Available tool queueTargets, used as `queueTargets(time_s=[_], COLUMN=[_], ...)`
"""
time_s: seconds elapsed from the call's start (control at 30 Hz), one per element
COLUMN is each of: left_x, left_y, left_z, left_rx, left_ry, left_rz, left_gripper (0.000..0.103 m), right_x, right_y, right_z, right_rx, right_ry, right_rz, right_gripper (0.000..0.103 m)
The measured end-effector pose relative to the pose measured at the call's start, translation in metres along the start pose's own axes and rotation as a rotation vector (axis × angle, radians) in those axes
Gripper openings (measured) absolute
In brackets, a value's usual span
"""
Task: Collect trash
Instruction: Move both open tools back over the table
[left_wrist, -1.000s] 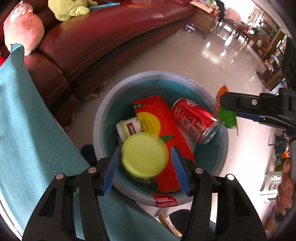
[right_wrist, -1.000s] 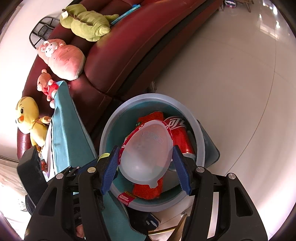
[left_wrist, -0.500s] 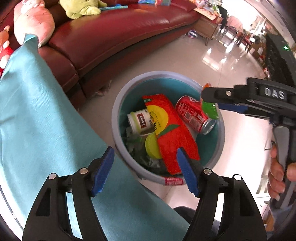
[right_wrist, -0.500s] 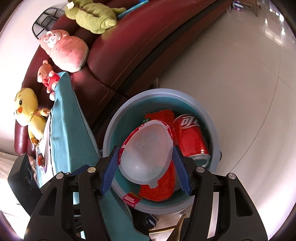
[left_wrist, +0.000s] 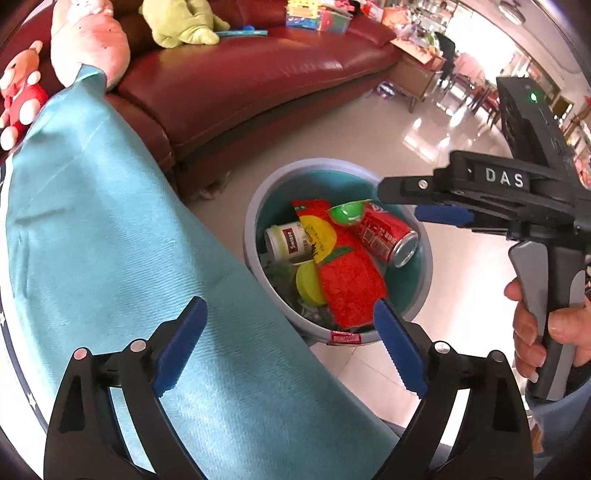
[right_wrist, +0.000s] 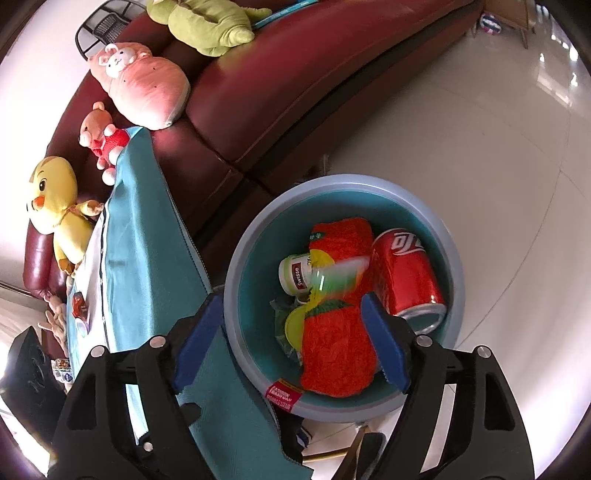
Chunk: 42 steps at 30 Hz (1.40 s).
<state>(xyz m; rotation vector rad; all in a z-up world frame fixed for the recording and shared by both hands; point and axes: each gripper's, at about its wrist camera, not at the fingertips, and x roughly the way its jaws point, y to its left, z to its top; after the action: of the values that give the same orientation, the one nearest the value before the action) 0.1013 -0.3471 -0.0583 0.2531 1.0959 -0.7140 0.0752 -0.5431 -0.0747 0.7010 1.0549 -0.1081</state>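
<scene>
Both my grippers, left (left_wrist: 288, 347) and right (right_wrist: 291, 336), are opening with nothing between the pads. Round grey-rimmed teal bin (right_wrist: 456, 273) sits on glossy pale tile floor (right_wrist: 498, 155), near the dark red leather sofa (right_wrist: 280, 92). In it: red soda can (right_wrist: 404, 275), red snack packet (right_wrist: 336, 350), yellow lid (right_wrist: 293, 326), small clear green-tinted cup (left_wrist: 349, 212).

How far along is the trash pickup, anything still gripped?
Done: the bin holds a red can, red wrapper, white bottle and yellow lid.
In hand: nothing. The left gripper and right gripper are opening, empty; a green cup is dropping in, blurred.
Left: small litter on the teal tabletop, unclear.
</scene>
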Motion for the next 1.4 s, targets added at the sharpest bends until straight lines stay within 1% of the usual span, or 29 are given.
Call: queueTargets(time_s=[0.07,0.33,0.5,0.7,0.77,0.93,1.07,1.27,1.4], left_x=[-0.005,-0.032,-0.052,-0.079,-0.088,-0.112,-0.133,-0.167,-0.185], left_y=[0.004,0.017,0.033,0.062,0.074,0.107,0.142,0.207,0.249], left_z=[-0.001,-0.013,-0.027,-0.05,-0.059,-0.08,-0.103,-0.144,-0.173], left_rx=[-0.009,-0.035,-0.063,-0.128,-0.15,-0.203,-0.269,-0.377,-0.448], left_ry=[-0.011,-0.062,-0.095,-0.125,-0.135,-0.161,-0.187,-0.206,-0.204], left_rz=[-0.001,0.01,0.031,0.064,0.078,0.119,0.152,0.241,0.294], left_gripper=[0.092,0.092,0.092,0.093,0.093,0.093,0.096,0.096,0.096], right_x=[-0.003,-0.018,-0.026,-0.023,-0.019,-0.01,-0.002,0.019,0.04], right_y=[0.001,0.013,0.034,0.076,0.093,0.139,0.18,0.253,0.31], right_z=[-0.002,-0.014,-0.021,-0.033,-0.039,-0.055,-0.068,-0.088,-0.105], right_rx=[0.001,-0.005,-0.039,-0.112,-0.14,-0.229,-0.31,-0.447,-0.573], right_ry=[-0.003,-0.005,-0.009,0.013,0.026,0.065,0.095,0.163,0.205], right_rz=[-0.008,-0.036,-0.035,-0.023,-0.023,-0.02,-0.023,-0.017,-0.03], right_gripper=[0.078,0.078,0.078,0.079,0.083,0.083,0.083,0.084,0.084])
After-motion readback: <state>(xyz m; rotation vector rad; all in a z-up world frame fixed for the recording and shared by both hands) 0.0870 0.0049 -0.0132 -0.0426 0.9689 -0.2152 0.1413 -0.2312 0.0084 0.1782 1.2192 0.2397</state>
